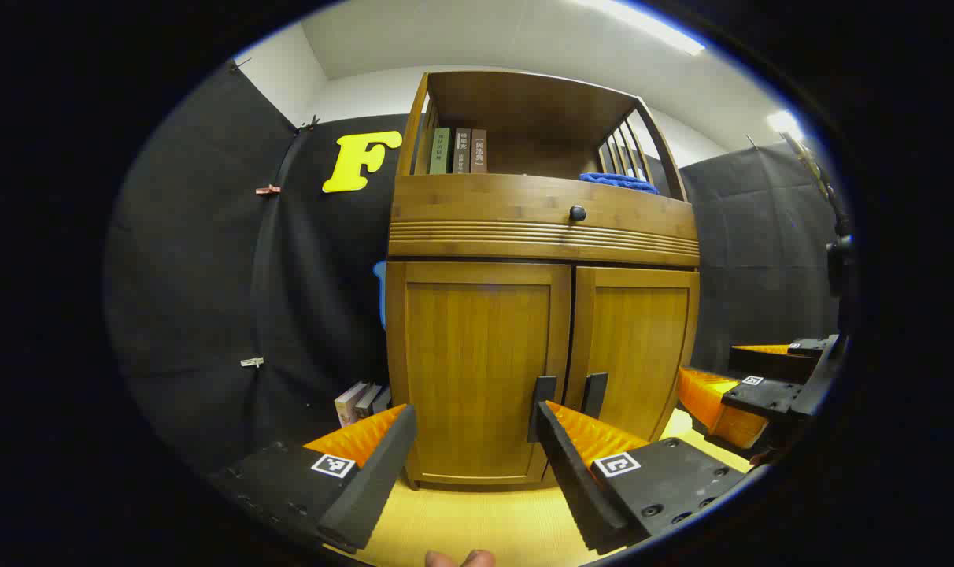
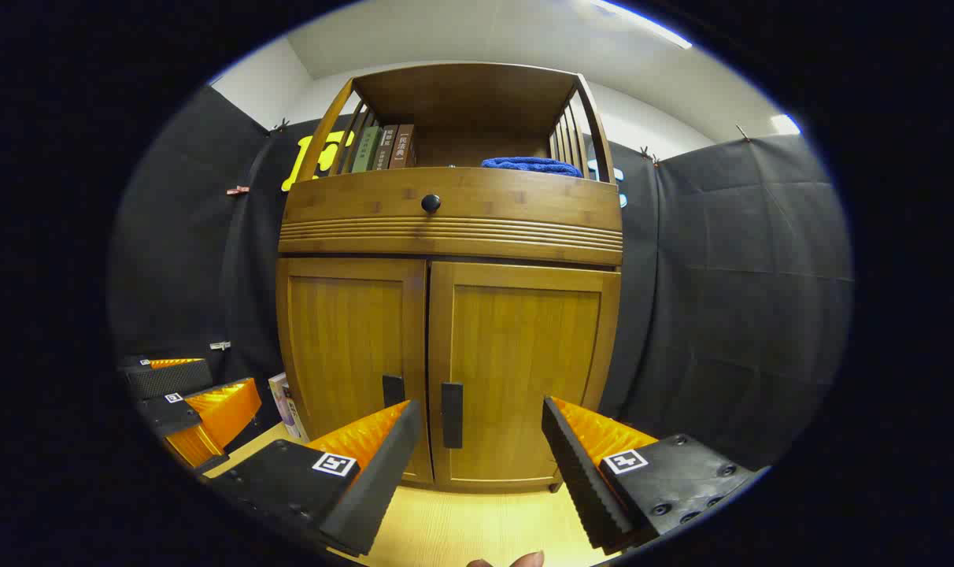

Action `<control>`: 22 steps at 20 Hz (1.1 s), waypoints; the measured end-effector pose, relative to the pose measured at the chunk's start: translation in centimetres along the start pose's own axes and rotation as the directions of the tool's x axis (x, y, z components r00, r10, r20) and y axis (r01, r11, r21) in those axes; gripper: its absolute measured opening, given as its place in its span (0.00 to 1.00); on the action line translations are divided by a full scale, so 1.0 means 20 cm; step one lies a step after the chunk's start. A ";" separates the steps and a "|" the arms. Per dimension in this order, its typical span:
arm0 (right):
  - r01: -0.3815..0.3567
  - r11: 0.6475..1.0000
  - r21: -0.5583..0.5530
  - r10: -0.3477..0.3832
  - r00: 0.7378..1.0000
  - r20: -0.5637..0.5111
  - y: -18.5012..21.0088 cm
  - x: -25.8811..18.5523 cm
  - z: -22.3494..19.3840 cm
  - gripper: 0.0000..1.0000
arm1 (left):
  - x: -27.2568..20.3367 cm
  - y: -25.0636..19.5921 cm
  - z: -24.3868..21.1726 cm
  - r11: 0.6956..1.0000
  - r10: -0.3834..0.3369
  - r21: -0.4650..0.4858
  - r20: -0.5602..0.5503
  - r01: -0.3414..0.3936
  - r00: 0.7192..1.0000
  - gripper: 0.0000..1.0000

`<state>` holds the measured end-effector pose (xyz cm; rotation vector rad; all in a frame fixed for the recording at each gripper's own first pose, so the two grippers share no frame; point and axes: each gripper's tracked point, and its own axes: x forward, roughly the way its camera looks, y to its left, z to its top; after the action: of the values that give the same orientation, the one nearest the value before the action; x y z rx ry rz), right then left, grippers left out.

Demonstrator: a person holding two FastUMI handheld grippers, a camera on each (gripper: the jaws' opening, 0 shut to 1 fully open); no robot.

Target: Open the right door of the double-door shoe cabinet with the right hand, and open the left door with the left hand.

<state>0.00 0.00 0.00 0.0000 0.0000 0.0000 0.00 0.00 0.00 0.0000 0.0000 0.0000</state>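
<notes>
The shoe cabinet [image 2: 449,315] stands on the pale yellow floor [image 2: 461,528] against the booth's black cloth wall, and both of its lower doors sit flush and closed: the right door [image 2: 524,370] and the left door [image 2: 355,354] meet at the middle seam, each with a dark vertical handle beside that seam, the right handle [image 2: 451,415] and the left handle [image 2: 393,390]. Judging from this, nothing of the task is done yet; both doors remain to be pulled open, the right one first by the wording. The right tongs [image 2: 477,441] hang released, spread wide in front of the right door near its handle but apart from it. The left tongs [image 1: 473,437] are likewise released before the left door [image 1: 477,362], one finger overlapping the left handle [image 1: 541,405] in the left gripper view; whether it touches cannot be told. Above the doors are a drawer with a round knob [image 2: 430,203], some books [image 2: 382,147] and a blue cloth [image 2: 530,164] on the open shelf. The cabinet's inside is hidden, its feet are hard to make out, and more books [image 1: 360,403] lie half-hidden at its left foot.
</notes>
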 end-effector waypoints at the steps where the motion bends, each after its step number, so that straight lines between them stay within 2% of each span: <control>1: 0.000 1.000 0.001 0.000 1.000 -0.001 0.00 0.00 0.00 0.98 | 0.00 0.00 0.00 1.000 -0.003 0.001 -0.002 0.003 1.000 0.94; 6: 0.007 1.000 0.013 -0.007 1.000 0.006 0.00 0.01 0.01 0.96 | 0.03 -0.01 0.02 1.000 -0.016 0.006 0.003 0.016 1.000 0.92; 8: 0.007 1.000 0.024 -0.007 1.000 0.006 -0.01 0.01 0.02 0.98 | 0.04 -0.02 0.02 1.000 -0.017 0.011 0.001 0.017 1.000 0.94; 12: 0.012 0.999 0.039 -0.012 1.000 0.011 -0.03 0.03 0.03 0.98 | 0.04 -0.02 0.03 1.000 -0.017 0.002 0.001 0.017 1.000 0.92; 13: 0.011 0.999 0.042 -0.011 1.000 0.012 -0.03 0.03 0.03 0.99 | 0.04 -0.01 0.04 1.000 -0.016 0.004 0.004 0.016 1.000 0.94; 22: -0.015 0.998 0.058 0.015 1.000 0.005 -0.01 0.04 0.02 0.98 | 0.03 -0.03 0.05 1.000 -0.023 0.017 0.011 0.023 1.000 0.92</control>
<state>0.72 -0.14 0.43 0.0578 -0.0047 0.0150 0.62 -0.69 0.97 0.0171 -0.0112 -0.0232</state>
